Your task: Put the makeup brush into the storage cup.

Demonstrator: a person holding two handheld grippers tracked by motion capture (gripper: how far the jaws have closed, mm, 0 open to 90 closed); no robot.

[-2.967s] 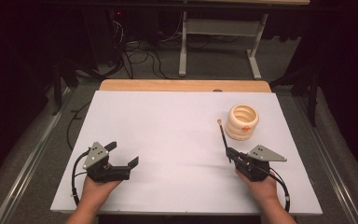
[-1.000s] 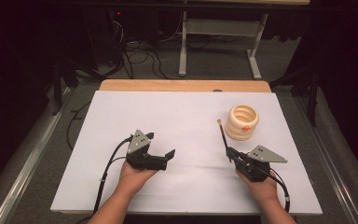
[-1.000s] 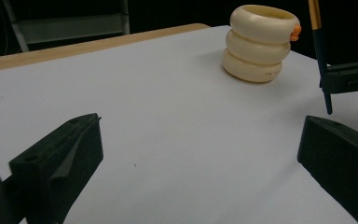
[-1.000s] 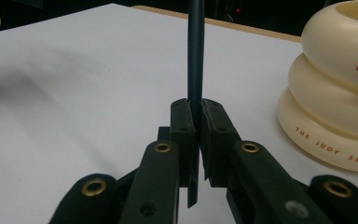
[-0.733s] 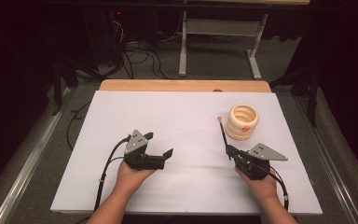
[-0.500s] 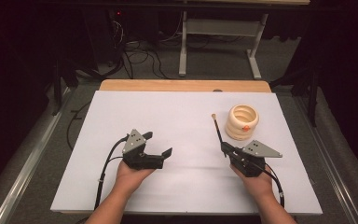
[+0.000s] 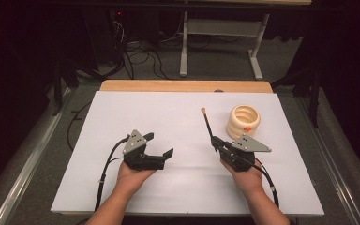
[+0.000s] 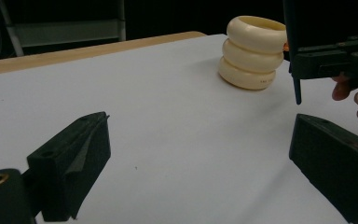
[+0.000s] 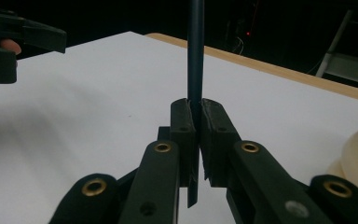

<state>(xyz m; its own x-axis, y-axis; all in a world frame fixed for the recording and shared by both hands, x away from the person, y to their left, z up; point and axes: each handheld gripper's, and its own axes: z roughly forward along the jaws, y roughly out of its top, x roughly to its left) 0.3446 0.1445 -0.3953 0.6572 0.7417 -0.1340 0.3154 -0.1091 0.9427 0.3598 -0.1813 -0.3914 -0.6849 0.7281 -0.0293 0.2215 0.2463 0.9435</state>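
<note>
A thin dark brush (image 7: pixel 207 125) with a pale tip points away from me, and my right gripper (image 7: pixel 217 142) is shut on its lower end. In the right gripper view the brush's shaft (image 9: pixel 196 51) rises straight up from between the closed jaws of the right gripper (image 9: pixel 195 105). A cream ribbed ring-shaped holder (image 7: pixel 243 121) stands just right of the brush, apart from it. My left gripper (image 7: pixel 159 144) hovers at the table's middle left, open and holding nothing. In its own view the left gripper (image 8: pixel 200 121) faces the holder (image 8: pixel 254 51) and the brush's lower end (image 8: pixel 297 88).
The white table top (image 7: pixel 122 112) ends at a wooden strip (image 7: pixel 183 86) along the far edge. A small orange spot (image 7: pixel 247 129) shows on the holder's near side. Cables and a metal frame lie on the dark floor beyond. The left gripper (image 9: pixel 14 37) appears at the upper left of the right gripper view.
My left gripper came in from the table's left toward the middle. My right gripper has shifted left with the brush, away from the holder.
</note>
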